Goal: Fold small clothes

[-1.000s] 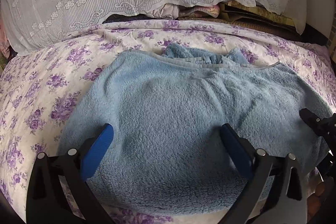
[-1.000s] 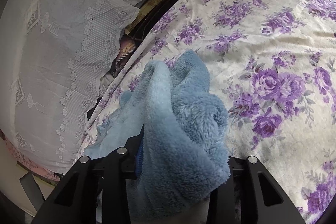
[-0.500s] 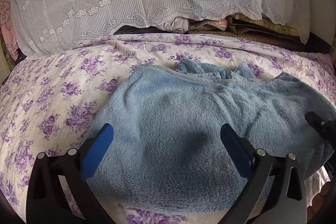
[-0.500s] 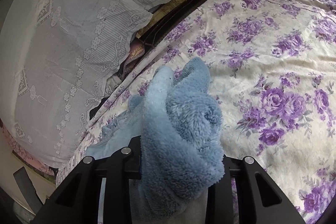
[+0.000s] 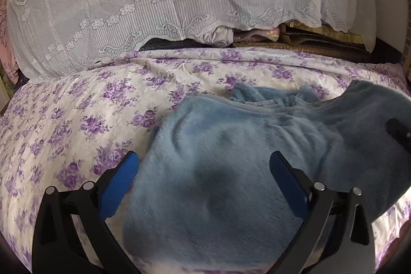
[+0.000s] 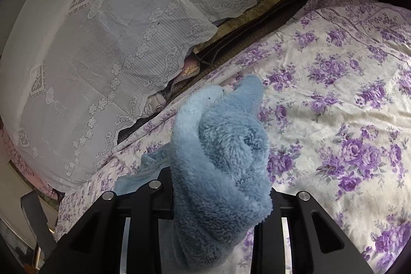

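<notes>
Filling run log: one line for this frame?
step: fold | right gripper: shut on blue fleece garment, edge raised | left gripper: open above it | floral bedsheet

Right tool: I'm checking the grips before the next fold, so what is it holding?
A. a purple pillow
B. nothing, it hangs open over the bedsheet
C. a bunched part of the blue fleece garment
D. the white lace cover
C: in the right wrist view a bunched wad of the blue fleece garment sits clamped in the right tool, lifted above the flowered bedsheet.

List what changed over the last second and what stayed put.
The right gripper, its jaws just closing tighter on a bunched edge of the blue fleece garment, lifted that side off the floral bedsheet. The left gripper stayed open and empty above the garment.
</notes>
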Demonstrator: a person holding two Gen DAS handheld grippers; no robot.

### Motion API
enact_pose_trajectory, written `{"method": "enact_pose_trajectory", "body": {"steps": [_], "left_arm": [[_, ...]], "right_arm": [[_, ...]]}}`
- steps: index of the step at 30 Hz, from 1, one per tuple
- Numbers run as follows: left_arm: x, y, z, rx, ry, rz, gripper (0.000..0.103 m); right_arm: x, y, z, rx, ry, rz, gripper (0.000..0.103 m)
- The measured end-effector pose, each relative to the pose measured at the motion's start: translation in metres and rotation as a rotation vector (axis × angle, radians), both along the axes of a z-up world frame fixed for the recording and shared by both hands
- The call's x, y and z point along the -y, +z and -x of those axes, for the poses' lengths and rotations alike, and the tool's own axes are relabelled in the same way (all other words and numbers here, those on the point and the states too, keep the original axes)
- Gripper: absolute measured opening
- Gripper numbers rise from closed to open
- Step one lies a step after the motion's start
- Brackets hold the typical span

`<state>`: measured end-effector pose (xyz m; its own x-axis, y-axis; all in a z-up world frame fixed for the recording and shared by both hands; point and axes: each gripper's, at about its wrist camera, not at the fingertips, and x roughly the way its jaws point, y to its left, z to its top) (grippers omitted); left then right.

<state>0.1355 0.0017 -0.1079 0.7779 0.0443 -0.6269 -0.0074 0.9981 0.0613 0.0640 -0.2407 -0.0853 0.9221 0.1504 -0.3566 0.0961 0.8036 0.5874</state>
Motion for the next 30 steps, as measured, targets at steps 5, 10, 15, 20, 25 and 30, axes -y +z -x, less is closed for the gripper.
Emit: {"method": "enact_pose_trajectory", "body": {"steps": [5, 10, 15, 20, 25, 30], "left_arm": [[-0.037, -0.011, -0.038, -0.130, -0.014, 0.189, 0.099], [-0.044, -0.023, -0.063, -0.185, -0.059, 0.280, 0.099], [-0.036, -0.024, -0.081, -0.200, -0.133, 0.306, 0.098], [-0.058, -0.023, -0.091, -0.191, -0.098, 0.335, 0.098], [-0.101, -0.017, -0.099, -0.161, -0.015, 0.422, 0.098], [-0.138, -0.027, -0.104, -0.190, 0.122, 0.367, 0.098]], "right_arm": [[-0.037, 0.023, -0.002, 0.035, 0.039, 0.099, 0.031], [-0.086, 0.045, -0.007, 0.080, 0.092, 0.198, 0.031], [-0.140, 0.054, -0.008, 0.118, 0.157, 0.328, 0.030], [-0.188, 0.055, -0.007, 0.155, 0.214, 0.452, 0.030], [-0.224, 0.056, -0.016, 0.153, 0.282, 0.509, 0.031], [-0.263, 0.042, -0.033, 0.107, 0.362, 0.609, 0.030]]}}
